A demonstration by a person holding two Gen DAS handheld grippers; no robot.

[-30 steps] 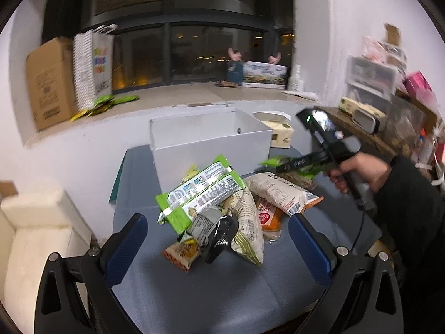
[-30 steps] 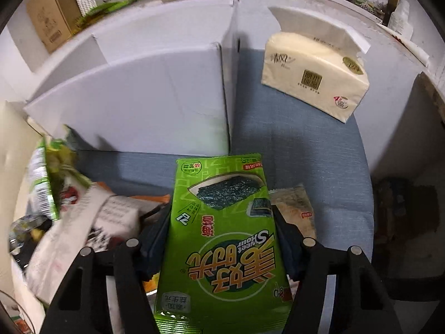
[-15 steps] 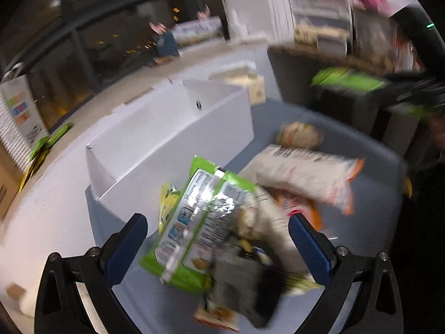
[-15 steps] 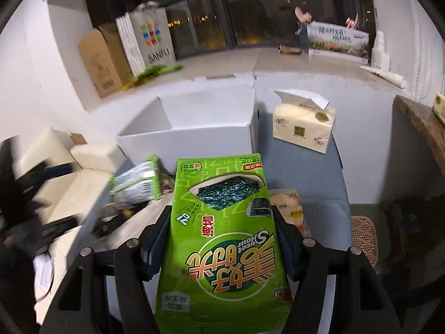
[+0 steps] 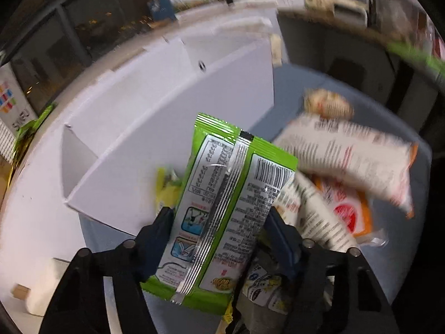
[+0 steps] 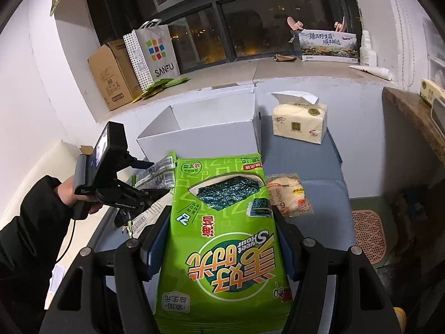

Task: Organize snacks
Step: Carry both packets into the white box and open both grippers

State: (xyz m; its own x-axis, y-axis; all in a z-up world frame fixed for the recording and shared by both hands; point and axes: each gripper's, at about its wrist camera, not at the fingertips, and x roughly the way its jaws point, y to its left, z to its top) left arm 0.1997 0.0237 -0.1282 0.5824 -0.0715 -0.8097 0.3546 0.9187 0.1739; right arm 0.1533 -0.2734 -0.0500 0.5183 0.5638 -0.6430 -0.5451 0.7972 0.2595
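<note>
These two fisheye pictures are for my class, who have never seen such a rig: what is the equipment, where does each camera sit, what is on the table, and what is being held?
There is no robot. A person holds a two-finger gripper in each hand, and each carries a camera looking forward along its fingers.

The left wrist view shows the left gripper shut on a green snack packet, seen from its printed back. Behind it stands an open white box, with more snack bags piled on the grey table.

The right wrist view shows the right gripper shut on a green seaweed pack. The same white box, a tissue pack and a small clear-wrapped snack lie ahead. The person's left hand appears at the left.
</note>
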